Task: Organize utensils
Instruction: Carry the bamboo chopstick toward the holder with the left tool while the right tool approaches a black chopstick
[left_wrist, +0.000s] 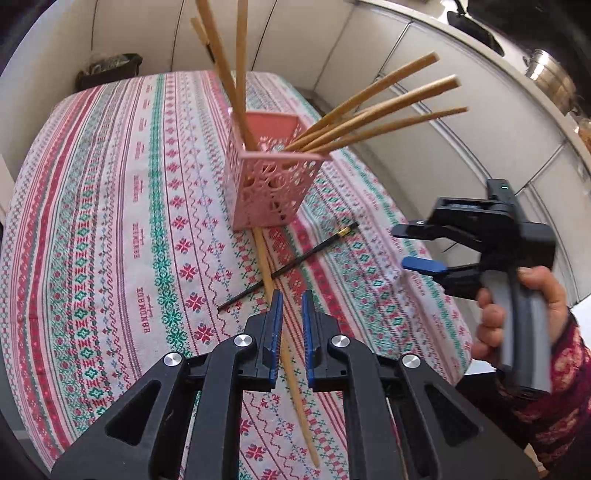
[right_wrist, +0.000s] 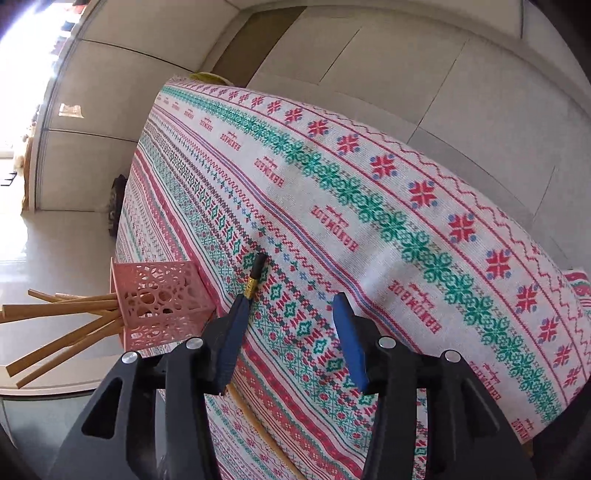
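Observation:
A pink perforated holder (left_wrist: 271, 173) stands on the patterned tablecloth and holds several wooden chopsticks (left_wrist: 373, 118); it also shows in the right wrist view (right_wrist: 162, 302). One wooden chopstick (left_wrist: 267, 266) lies on the cloth from the holder's base toward me, crossed by a black chopstick with a gold band (left_wrist: 295, 260). My left gripper (left_wrist: 292, 299) is open, its fingers astride the wooden chopstick, just above it. My right gripper (left_wrist: 410, 247) is open and empty, hovering at the right. In the right wrist view (right_wrist: 291, 302) the black chopstick's end (right_wrist: 255, 275) sticks up behind the left finger.
The tablecloth (left_wrist: 110, 221) covers the whole table; its right edge drops off near the right gripper. A dark bin (left_wrist: 110, 70) stands beyond the far-left corner. White cabinets (left_wrist: 443, 129) and a steel pot (left_wrist: 550, 79) lie to the right.

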